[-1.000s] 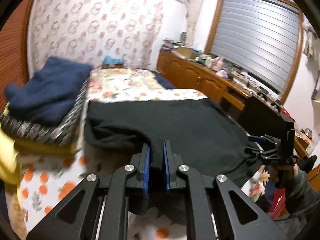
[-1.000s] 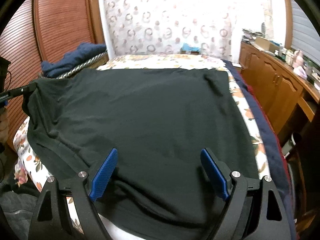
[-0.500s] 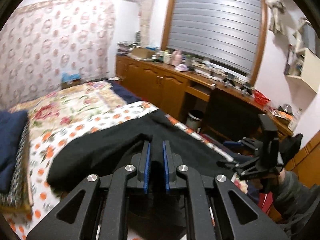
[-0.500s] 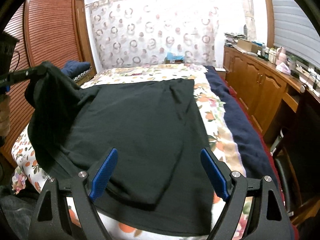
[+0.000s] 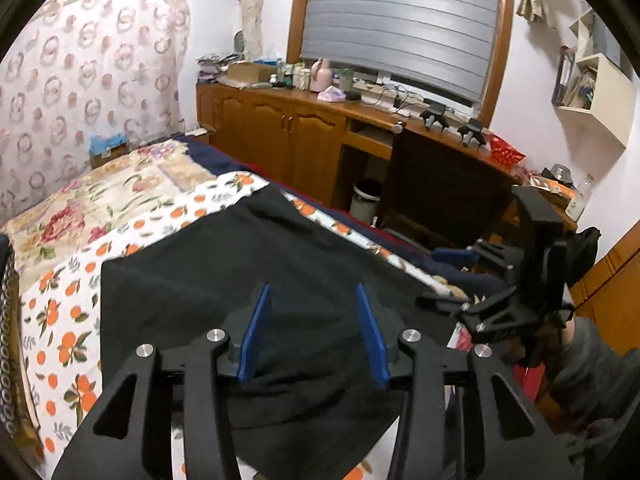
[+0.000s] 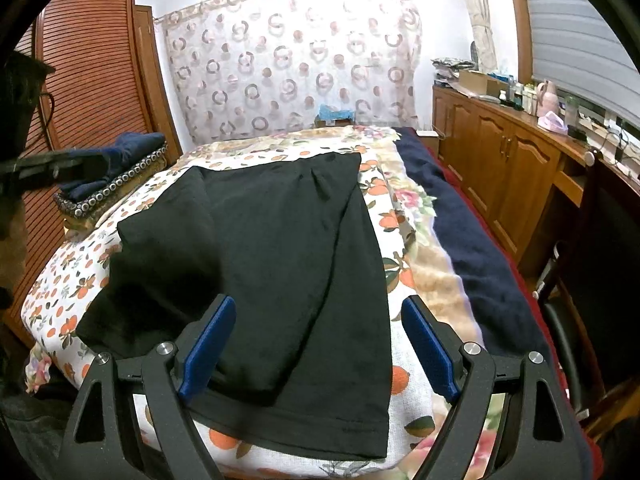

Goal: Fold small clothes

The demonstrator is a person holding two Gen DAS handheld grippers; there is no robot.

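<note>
One black garment (image 6: pixel 280 264) flat on bed, beneath both open tongs.

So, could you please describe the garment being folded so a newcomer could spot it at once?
Start at the bed with its orange-fruit sheet. The black shirt lies spread across its near end, one side folded over. Unlike the navy clothes piled by the wardrobe, it is black and lies flat.

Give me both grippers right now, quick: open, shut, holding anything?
Left gripper: jaws opening, nothing pinched; the black shirt lies on the bed below them.
Right gripper: open wide, holding nothing, above the shirt.
</note>
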